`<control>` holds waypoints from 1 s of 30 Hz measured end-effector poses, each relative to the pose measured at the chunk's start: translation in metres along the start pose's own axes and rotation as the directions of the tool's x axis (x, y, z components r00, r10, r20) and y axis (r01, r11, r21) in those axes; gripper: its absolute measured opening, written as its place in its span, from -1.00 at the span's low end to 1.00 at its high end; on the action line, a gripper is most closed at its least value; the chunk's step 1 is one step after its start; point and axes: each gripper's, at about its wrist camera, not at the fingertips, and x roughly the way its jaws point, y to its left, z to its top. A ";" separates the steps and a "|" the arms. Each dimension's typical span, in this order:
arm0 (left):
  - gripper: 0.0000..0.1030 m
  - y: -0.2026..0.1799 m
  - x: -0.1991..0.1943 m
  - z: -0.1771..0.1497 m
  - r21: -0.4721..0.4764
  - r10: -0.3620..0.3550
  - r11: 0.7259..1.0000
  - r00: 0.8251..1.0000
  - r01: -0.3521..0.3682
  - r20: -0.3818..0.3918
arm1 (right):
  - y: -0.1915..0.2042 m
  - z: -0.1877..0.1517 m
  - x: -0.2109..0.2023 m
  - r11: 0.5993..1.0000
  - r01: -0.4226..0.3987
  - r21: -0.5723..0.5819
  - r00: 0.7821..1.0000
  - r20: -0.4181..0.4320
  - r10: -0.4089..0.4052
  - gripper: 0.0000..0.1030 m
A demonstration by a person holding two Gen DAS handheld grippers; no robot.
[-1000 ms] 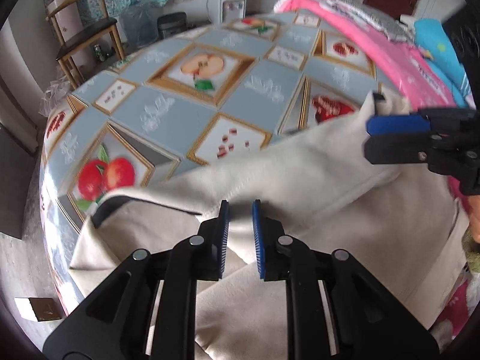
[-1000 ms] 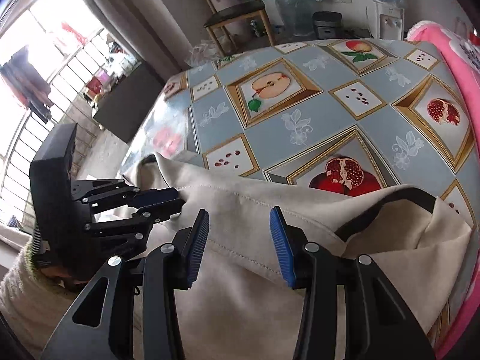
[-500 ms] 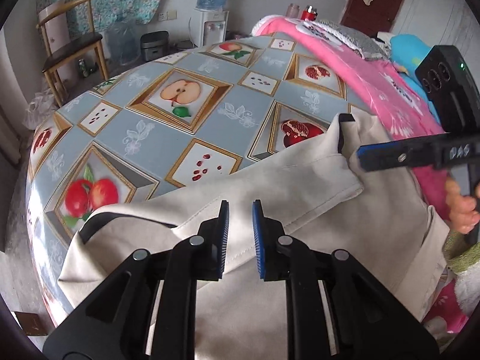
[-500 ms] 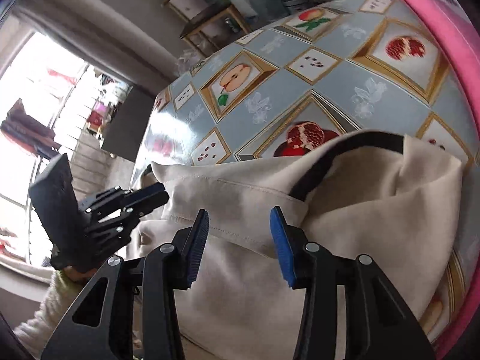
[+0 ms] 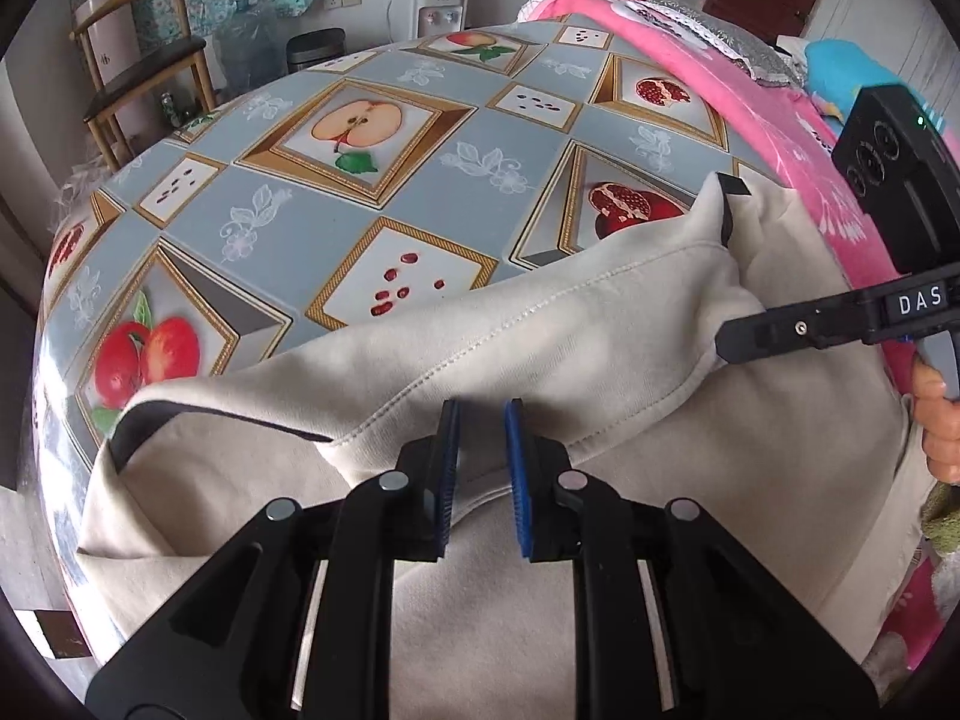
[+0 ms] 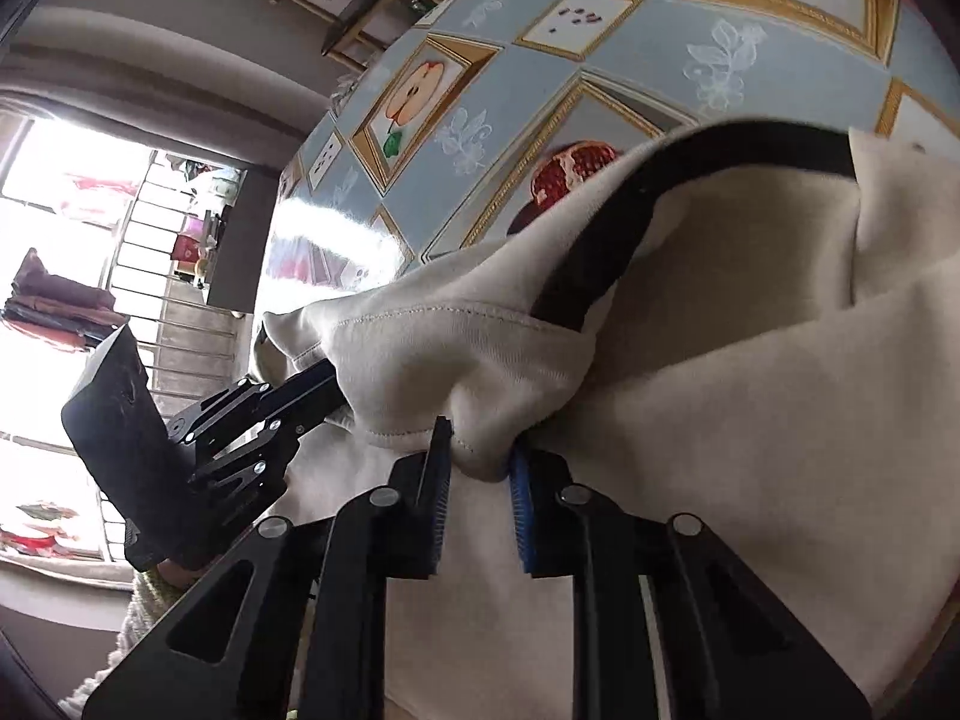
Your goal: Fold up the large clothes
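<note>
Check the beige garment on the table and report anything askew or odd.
The beige garment lies rumpled, its black-lined edge flipped open, and it hangs over the table's near edge. The left gripper and right gripper each pinch a fold. Nothing torn or spilled.

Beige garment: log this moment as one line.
stage: folding | left gripper: shut on beige garment | right gripper: jaws just closing, pinching garment fold | surface: fruit-print tablecloth

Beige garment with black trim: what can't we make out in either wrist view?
- Beige garment with black trim: near part cut off by the frame edge, both views.
- Left gripper: grip on the hem unclear in its own view; fingertips buried under fabric in the right wrist view.
- Garment type: bunched.
</note>
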 end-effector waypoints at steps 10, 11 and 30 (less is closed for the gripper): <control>-0.68 0.000 0.007 0.014 0.048 0.052 0.997 0.998 -0.053 0.016 | 0.013 0.022 0.011 0.975 0.168 -0.146 0.985 0.061 -0.161 -0.76; -0.68 -0.001 0.006 0.011 0.057 0.055 0.997 0.998 -0.055 0.016 | 0.012 0.017 0.009 0.973 0.167 -0.158 0.986 0.058 -0.159 -0.76; -0.68 0.004 -0.001 -0.004 0.015 0.021 1.000 0.999 -0.021 0.037 | 0.061 -0.004 0.027 0.854 0.375 -0.361 0.926 0.186 -0.328 -0.61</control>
